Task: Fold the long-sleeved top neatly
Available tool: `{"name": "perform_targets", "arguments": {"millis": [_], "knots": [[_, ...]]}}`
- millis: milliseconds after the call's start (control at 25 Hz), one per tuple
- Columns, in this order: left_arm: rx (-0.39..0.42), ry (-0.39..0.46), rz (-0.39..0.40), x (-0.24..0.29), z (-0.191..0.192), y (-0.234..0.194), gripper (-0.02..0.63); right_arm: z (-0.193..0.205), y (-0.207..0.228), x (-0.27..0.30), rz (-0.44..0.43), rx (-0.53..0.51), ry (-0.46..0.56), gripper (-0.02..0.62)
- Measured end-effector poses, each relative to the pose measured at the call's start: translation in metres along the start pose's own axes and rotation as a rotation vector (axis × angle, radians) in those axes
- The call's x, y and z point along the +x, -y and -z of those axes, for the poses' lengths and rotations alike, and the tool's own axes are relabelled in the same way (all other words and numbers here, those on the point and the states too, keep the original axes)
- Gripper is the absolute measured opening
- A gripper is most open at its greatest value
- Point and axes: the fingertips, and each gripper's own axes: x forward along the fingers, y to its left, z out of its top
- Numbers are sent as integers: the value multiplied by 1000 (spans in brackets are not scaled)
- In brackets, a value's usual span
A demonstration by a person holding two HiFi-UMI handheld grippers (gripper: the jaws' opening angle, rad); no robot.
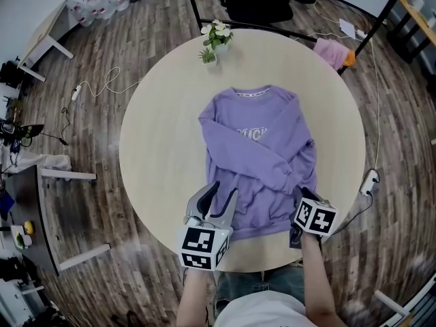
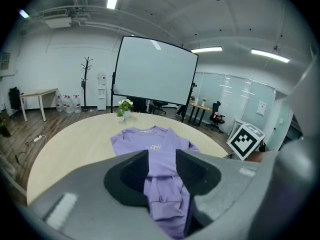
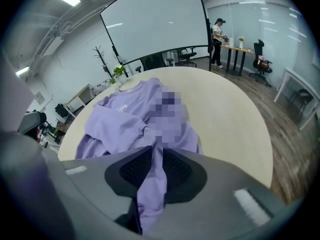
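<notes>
A purple long-sleeved top (image 1: 255, 148) lies flat on the round table (image 1: 157, 148), collar away from me, with both sleeves folded across its chest. My left gripper (image 1: 221, 197) is at the left end of the near hem. In the left gripper view the gripper (image 2: 162, 166) is open, with bunched hem fabric lying between its fingers. My right gripper (image 1: 300, 208) is at the right end of the hem. The right gripper view shows this gripper (image 3: 154, 166) shut on a thin fold of the purple fabric (image 3: 125, 119).
A small potted plant (image 1: 214, 43) stands at the table's far edge. Beyond the table are a pink cloth (image 1: 332, 52) and a dark chair. A power strip (image 1: 370, 181) and cables lie on the wooden floor. The table's near edge is just behind both grippers.
</notes>
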Motion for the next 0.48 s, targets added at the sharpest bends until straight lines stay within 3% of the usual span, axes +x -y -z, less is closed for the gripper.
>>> {"name": "perform_targets", "arguments": {"millis": [240, 360, 480], "knots": [[-12, -6, -16, 0, 6, 0, 174, -15, -13, -4, -54, -156, 48, 26], [-19, -15, -30, -5, 10, -7, 174, -7, -24, 10, -82, -182, 0, 26], [-31, -24, -46, -11, 17, -15, 174, 10, -15, 23, -46, -176, -56, 26]]}}
